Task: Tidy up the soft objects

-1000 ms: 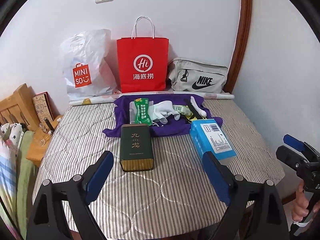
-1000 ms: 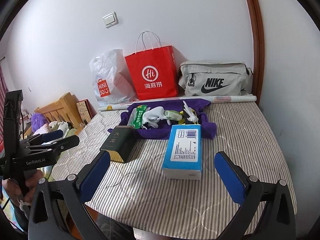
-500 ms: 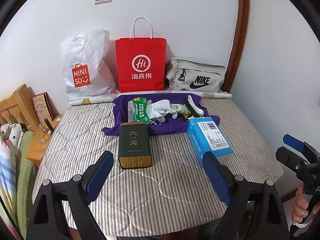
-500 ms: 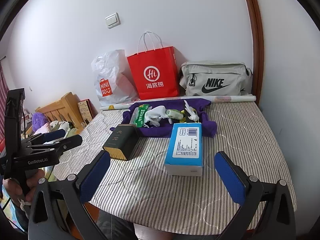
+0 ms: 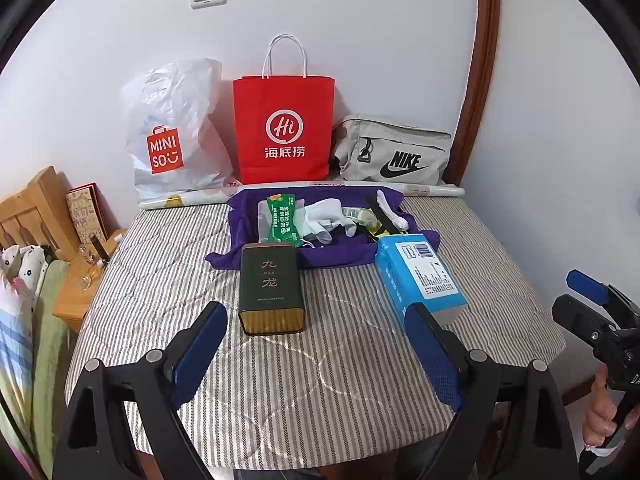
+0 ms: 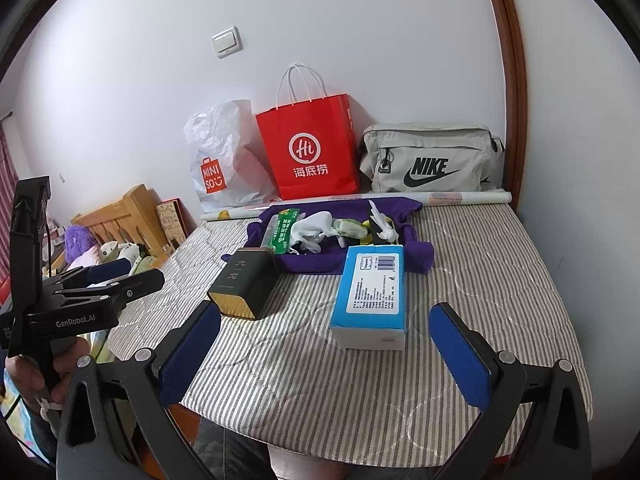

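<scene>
Both hand-held grippers, left and right, hover spread and empty before the bench (gloves and packets heaped on the purple cloth); the stage is unclear.

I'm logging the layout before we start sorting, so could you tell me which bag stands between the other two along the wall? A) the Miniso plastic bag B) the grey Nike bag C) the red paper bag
C: the red paper bag stands with the Miniso bag on one side and the Nike bag on the other.
</scene>
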Action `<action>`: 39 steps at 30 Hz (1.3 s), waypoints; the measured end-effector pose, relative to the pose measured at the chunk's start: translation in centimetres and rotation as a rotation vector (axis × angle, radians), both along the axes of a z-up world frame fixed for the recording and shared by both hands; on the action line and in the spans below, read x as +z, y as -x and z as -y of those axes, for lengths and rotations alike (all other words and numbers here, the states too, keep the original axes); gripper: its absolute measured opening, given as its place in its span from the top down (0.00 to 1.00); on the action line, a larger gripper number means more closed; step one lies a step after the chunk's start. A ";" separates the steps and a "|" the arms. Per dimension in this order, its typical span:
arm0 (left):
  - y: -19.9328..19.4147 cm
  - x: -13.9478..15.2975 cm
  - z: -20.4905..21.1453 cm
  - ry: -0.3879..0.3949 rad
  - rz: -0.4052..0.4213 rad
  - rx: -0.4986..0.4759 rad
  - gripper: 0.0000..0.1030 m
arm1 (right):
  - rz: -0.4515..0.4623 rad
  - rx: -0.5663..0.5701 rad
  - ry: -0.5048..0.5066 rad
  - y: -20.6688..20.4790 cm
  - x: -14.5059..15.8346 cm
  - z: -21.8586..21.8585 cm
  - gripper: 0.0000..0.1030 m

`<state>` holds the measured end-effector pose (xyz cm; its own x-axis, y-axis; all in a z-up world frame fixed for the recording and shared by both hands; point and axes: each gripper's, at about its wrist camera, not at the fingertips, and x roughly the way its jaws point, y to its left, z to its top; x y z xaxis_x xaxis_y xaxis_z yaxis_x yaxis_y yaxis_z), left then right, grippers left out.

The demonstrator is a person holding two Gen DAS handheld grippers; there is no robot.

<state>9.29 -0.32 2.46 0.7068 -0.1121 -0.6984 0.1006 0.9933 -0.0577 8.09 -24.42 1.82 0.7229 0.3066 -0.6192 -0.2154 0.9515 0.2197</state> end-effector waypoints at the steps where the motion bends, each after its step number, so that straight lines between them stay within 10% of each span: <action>1: 0.1 0.0 0.0 0.001 0.000 0.000 0.13 | 0.000 0.000 0.000 0.0 0.0 0.0 0.01; 39: 0.6 0.2 -0.3 0.002 0.001 0.002 0.13 | 0.006 0.001 0.001 0.7 0.4 -0.5 0.01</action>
<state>8.69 -0.01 2.62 0.7075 -0.1123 -0.6977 0.0986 0.9933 -0.0598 7.34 -23.95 2.26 0.7264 0.3069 -0.6149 -0.2180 0.9515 0.2173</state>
